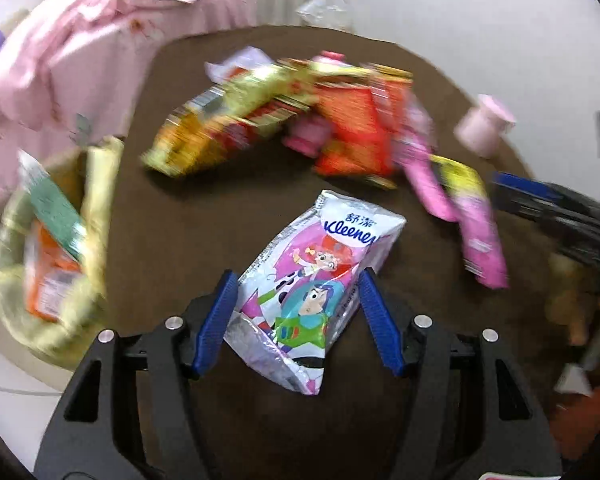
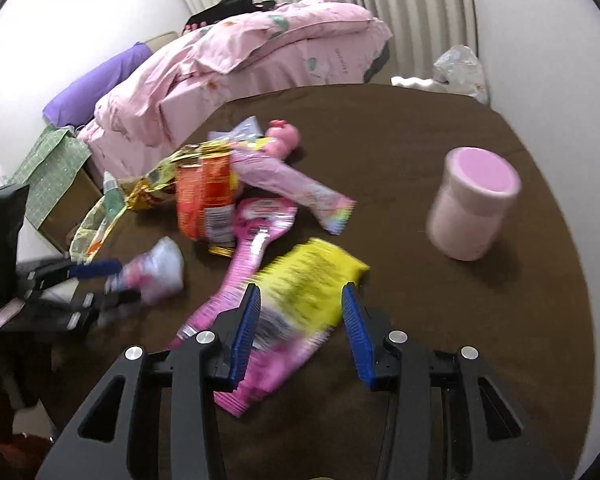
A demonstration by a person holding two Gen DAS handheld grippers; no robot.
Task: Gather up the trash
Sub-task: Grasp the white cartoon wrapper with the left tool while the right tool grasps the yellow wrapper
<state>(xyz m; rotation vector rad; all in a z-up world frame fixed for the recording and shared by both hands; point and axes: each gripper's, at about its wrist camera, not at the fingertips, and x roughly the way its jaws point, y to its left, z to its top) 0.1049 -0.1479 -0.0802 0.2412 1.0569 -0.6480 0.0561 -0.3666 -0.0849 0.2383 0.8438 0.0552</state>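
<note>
- Table point(image 2: 420, 152), round and dark brown, filled most of both views and carried the litter; a pink quilt point(image 2: 260, 52) was heaped past its upper left edge in the right wrist view.
- Basket point(image 1: 16, 280), pale yellow-green, sat at the left edge of the left wrist view with an orange packet already inside. I judged it the collecting bin, kept there so the left hand's carry would be short.
- Heap of wrappers point(image 1: 284, 120), gold, orange and pink, lay blurred across the upper middle of the left wrist view, still to be picked up.
- Pink jar point(image 2: 472, 208) stood upright at the right of the right wrist view, apart from the litter and out of the way.
- Tissue pack point(image 1: 312, 292) with cartoon print sat between the blue pads of the left gripper point(image 1: 298, 280), near the lower centre of that view. The jaws looked clamped on its sides, probably for the trip to the basket.
- Yellow and pink wrapper point(image 2: 300, 300) lay under the right gripper point(image 2: 298, 292), whose jaws stood apart. The left pad seemed close to the wrapper while the right pad stood clear, so nothing looked gripped. A long pink wrapper point(image 2: 252, 248) beside it could get caught in the same grab.
</note>
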